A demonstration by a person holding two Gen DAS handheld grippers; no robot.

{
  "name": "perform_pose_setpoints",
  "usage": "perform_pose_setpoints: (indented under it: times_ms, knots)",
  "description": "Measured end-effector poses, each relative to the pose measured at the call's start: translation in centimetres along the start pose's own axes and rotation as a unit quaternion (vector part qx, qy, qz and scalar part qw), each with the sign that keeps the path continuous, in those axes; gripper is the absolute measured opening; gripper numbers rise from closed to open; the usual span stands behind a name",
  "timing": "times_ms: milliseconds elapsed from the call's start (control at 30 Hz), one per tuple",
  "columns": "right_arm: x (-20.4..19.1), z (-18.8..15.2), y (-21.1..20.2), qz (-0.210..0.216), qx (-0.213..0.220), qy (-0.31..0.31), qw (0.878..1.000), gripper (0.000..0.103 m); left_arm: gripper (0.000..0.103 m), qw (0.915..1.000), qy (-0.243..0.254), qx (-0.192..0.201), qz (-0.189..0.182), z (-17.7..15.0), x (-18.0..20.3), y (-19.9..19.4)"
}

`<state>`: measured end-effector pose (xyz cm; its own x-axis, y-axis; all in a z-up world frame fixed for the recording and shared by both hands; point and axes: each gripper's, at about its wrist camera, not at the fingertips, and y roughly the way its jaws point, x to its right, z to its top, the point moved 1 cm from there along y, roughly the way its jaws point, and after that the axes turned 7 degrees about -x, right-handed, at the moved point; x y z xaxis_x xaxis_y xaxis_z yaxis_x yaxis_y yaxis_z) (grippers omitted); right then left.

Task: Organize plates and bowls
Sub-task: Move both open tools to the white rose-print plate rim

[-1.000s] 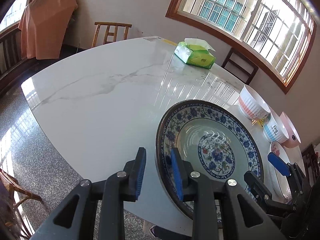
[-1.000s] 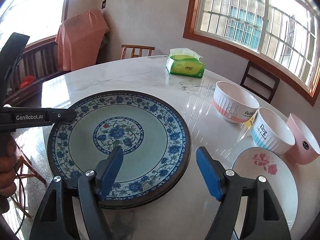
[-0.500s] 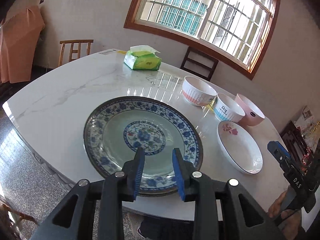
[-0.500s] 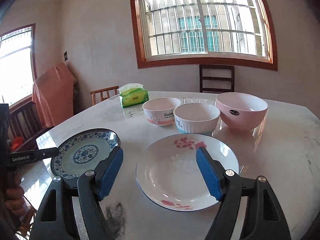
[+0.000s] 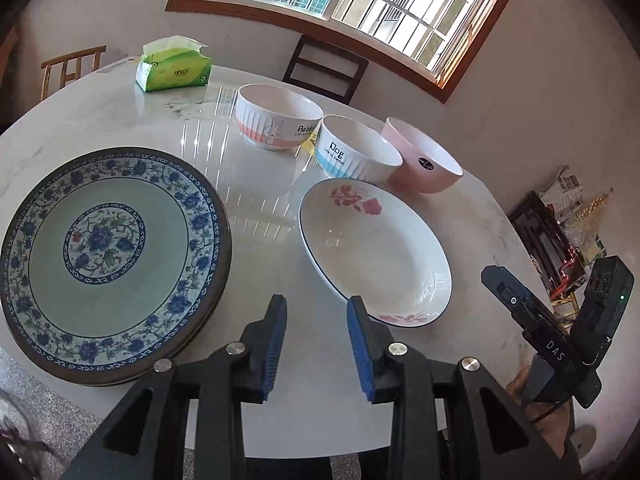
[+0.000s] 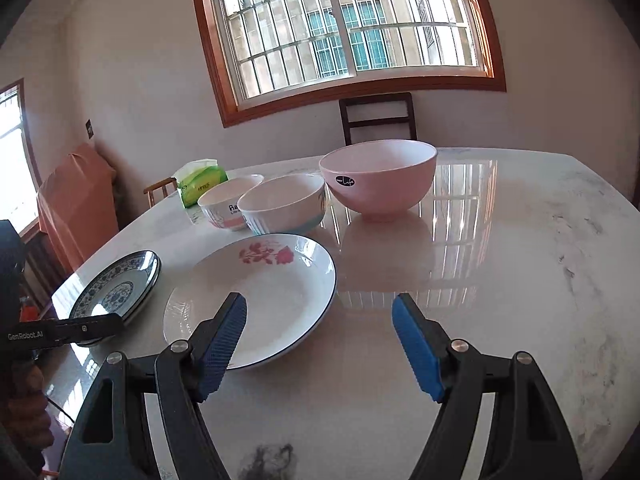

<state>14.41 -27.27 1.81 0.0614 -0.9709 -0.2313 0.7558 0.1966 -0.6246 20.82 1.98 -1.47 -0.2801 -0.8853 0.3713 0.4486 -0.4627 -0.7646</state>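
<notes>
A large blue floral plate [image 5: 108, 256] lies on the marble table [image 5: 256, 196] at the left; it also shows in the right wrist view [image 6: 120, 284]. A white plate with pink flowers [image 5: 372, 244] lies to its right and shows in the right wrist view [image 6: 260, 292]. Behind stand a rabbit bowl [image 5: 278, 122], a "Dog" bowl [image 5: 356, 152] and a pink bowl [image 5: 424, 160]; the pink bowl [image 6: 378, 184] is nearest in the right wrist view. My left gripper [image 5: 316, 340] is open and empty above the table's front edge, between the two plates. My right gripper [image 6: 320, 344] is wide open and empty by the white plate's near rim.
A green tissue pack [image 5: 174, 66] sits at the table's far side. Wooden chairs [image 5: 326, 68] stand around the table under a barred window. The table's right part [image 6: 520, 260] is bare marble. A dark smudge [image 6: 268, 460] lies near the front edge.
My left gripper has drawn back off the blue plate's rim, swung right and opened a little. My right gripper has moved from the blue plate over to the white plate.
</notes>
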Motion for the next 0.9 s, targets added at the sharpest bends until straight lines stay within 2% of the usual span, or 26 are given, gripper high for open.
perform_pose_setpoints:
  times_ms: [100, 167, 267, 433, 567, 800, 900]
  knots:
    - [0.7, 0.4, 0.7, 0.008, -0.008, 0.005, 1.0, 0.073, 0.038, 0.9994, 0.013, 0.006, 0.031, 0.6, 1.0, 0.6]
    - [1.3, 0.5, 1.3, 0.016, -0.017, 0.017, 1.0, 0.073, 0.051, 0.999, 0.02, -0.004, 0.04, 0.9, 1.5, 1.3]
    - [2.1, 0.9, 2.1, 0.03, -0.027, 0.035, 0.999, 0.073, 0.052, 0.999, 0.026, 0.005, 0.034, 1.2, 1.9, 1.6]
    - [2.3, 1.2, 2.8, 0.035, -0.031, 0.037, 0.998, 0.073, 0.054, 0.9999, 0.005, 0.014, 0.006, 2.2, 1.4, 2.1]
    - [2.3, 1.2, 3.1, 0.042, -0.034, 0.035, 0.998, 0.073, 0.054, 0.9993, 0.006, 0.038, -0.004, 2.7, 1.5, 2.2]
    - [2.7, 1.1, 3.0, 0.052, -0.034, 0.042, 0.997, 0.073, 0.054, 0.9998, 0.004, 0.001, -0.019, 3.6, 1.4, 4.0]
    - [2.7, 1.1, 3.1, 0.054, -0.034, 0.041, 0.997, 0.073, 0.054, 0.9998, -0.008, 0.002, -0.019, 3.7, 0.9, 4.2]
